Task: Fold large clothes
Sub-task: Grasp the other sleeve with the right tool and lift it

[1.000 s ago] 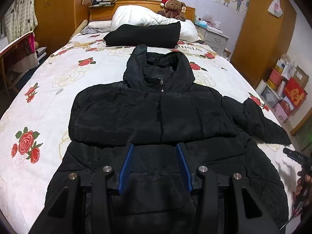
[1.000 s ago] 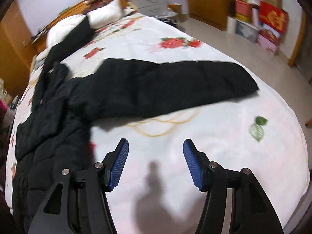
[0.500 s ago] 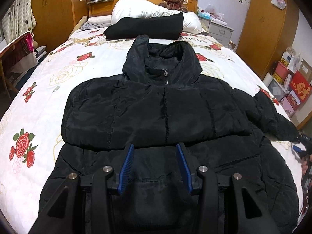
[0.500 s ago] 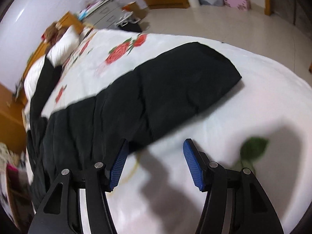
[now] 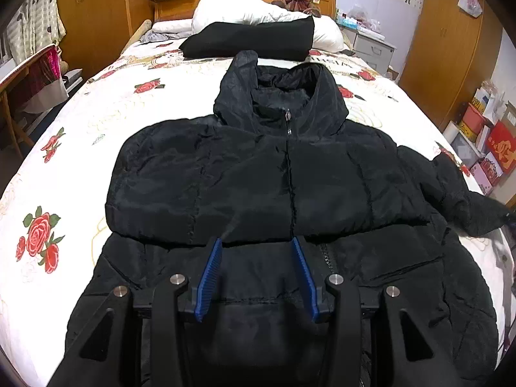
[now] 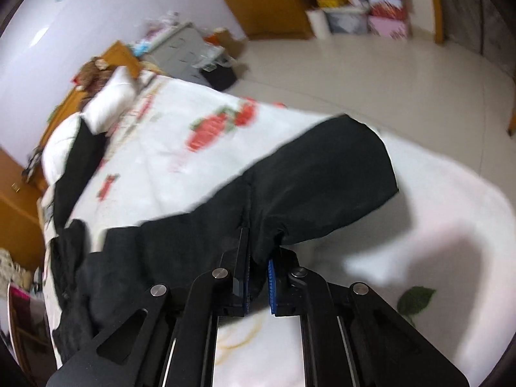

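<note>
On the bed [image 5: 96,122], right gripper [image 6: 258,258] apparently pinches the jacket [image 5: 274,177] sleeve [image 6: 322,167] for folding inward, left gripper [image 5: 258,251] open, empty.

Black tool [image 5: 258,251], ribbed blue pads [image 5: 209,277]

Rose-print bed [image 5: 96,122] with a jacket on it

Black jacket [image 5: 258,187] lies near; folded black garment [image 5: 251,42] and white pillows [image 5: 245,13] far.

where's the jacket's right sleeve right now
In the right wrist view the sleeve lies stretched across the floral bedspread toward the bed's floor-side edge, its lower edge pinched in the right gripper.
</note>
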Available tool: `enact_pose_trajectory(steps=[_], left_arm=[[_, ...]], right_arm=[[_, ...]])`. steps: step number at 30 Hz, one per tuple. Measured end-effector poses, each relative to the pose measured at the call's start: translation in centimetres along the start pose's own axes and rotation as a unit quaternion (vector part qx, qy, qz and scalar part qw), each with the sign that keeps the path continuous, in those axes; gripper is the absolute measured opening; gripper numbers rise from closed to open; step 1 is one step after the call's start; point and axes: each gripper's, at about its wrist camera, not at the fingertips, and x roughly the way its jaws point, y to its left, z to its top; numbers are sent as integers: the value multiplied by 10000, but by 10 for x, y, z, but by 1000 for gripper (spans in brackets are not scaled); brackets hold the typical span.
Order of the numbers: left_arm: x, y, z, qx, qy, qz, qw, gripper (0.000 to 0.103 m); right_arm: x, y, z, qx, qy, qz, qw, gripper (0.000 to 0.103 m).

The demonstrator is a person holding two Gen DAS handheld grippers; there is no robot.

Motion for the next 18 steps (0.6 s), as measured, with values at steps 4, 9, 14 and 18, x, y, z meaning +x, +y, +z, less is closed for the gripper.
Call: enact_pose_trajectory(steps=[4, 9, 14, 18], left_arm=[[-14, 4, 4, -46, -123, -63, 9999, 47], [-32, 14, 10, -155, -283, -140, 9994, 47], [-45, 26, 15, -229, -429, -161, 9987, 47], [-51, 41, 17, -369, -513, -176, 9978, 47]], right_arm=[[-42, 45, 12, -414, -359, 355, 9979, 8], [-95, 124, 15, -1128, -680, 954, 9867, 8], [-113, 205, -4, -1779, -653, 1472, 9708, 8], [-107, 259, -32, -2199, -448, 1755, 9585, 8]])
